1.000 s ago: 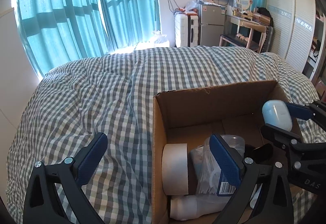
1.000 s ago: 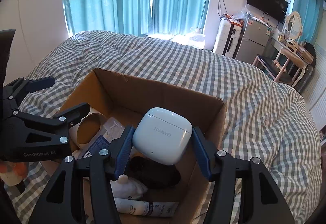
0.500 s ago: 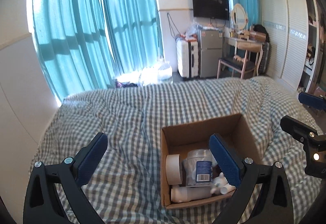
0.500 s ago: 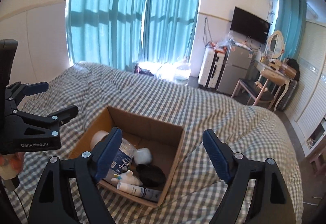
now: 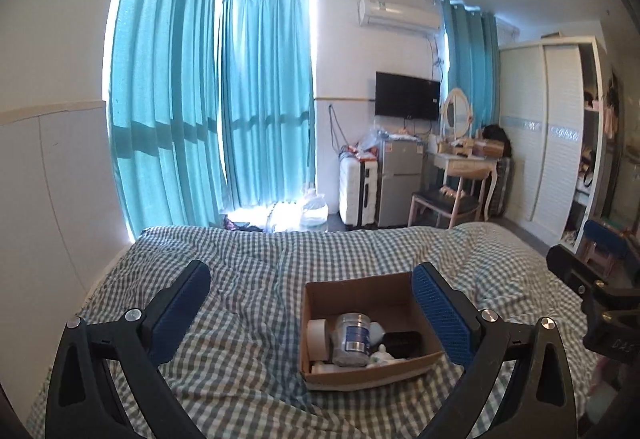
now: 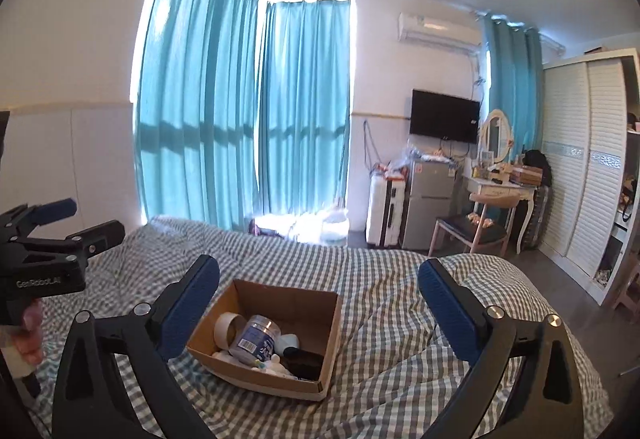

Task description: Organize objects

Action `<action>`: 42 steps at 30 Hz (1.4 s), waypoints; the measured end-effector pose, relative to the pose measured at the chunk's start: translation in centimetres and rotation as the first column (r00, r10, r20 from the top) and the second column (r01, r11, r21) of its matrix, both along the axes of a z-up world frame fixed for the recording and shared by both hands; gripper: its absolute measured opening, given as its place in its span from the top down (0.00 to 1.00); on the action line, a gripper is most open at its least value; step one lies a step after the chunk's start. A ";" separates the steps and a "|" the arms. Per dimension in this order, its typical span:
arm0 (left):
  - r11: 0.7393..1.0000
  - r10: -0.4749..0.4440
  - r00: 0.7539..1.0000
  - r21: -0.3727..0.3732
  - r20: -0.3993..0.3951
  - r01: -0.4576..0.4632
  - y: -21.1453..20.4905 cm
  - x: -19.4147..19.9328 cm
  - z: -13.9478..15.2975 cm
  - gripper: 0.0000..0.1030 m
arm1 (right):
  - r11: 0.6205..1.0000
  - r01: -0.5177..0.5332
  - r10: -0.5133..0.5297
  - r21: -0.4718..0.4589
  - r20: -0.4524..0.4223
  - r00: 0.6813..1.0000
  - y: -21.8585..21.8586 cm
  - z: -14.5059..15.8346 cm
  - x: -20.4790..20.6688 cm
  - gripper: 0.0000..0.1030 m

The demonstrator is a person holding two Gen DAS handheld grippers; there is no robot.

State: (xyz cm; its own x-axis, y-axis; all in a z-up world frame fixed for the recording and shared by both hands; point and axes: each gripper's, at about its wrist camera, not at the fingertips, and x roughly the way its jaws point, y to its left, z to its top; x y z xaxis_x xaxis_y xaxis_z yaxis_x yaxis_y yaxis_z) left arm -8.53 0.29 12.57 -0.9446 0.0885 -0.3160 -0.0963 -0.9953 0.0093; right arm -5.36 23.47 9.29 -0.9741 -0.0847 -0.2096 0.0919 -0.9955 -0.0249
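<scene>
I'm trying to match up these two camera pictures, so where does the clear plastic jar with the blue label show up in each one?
Left wrist view: the clear plastic jar with the blue label is low, right of centre, in the open brown cardboard box, beside the white tape roll.
Right wrist view: the jar is low, left of centre, tilted in the box.
Shared landmark: the black wall television.

Bedroom with teal curtains point(image 5: 172, 119) glowing with daylight, a checked bed cover point(image 5: 260, 279), a wall television point(image 5: 407, 101), small fridge point(image 5: 400, 183), dressing table point(image 5: 468, 163) and white wardrobe point(image 5: 548, 127).
</scene>
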 end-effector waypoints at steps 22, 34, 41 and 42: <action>0.993 0.067 0.997 -0.100 -0.026 -0.069 -0.1 6.7 -8.3 0.00 | 0.998 0.049 -0.050 0.045 0.010 0.999 -1.1 -8.4 5.9 0.01; 0.993 0.074 0.997 -0.088 0.002 -0.074 -0.3 6.7 -9.3 0.00 | 0.997 0.070 -0.071 0.011 0.027 0.997 0.1 -8.2 6.0 0.01; 0.994 0.077 0.997 -0.075 0.011 -0.076 -0.5 6.7 -9.4 0.00 | 0.998 0.068 -0.068 0.018 0.032 0.997 -0.1 -8.4 5.9 0.01; 0.994 0.077 0.997 -0.075 0.012 -0.076 -0.5 6.7 -9.5 0.00 | 0.998 0.068 -0.069 0.017 0.032 0.997 -0.1 -8.4 5.9 0.01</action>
State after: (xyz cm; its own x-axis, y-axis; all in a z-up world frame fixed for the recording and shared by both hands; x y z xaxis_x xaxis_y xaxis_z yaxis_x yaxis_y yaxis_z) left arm -1.87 -0.16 3.11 -0.9427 -0.0080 -0.3335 -0.0206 -0.9964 0.0822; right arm 0.53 23.33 0.85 -0.9701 -0.0144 -0.2423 0.0245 -0.9990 -0.0384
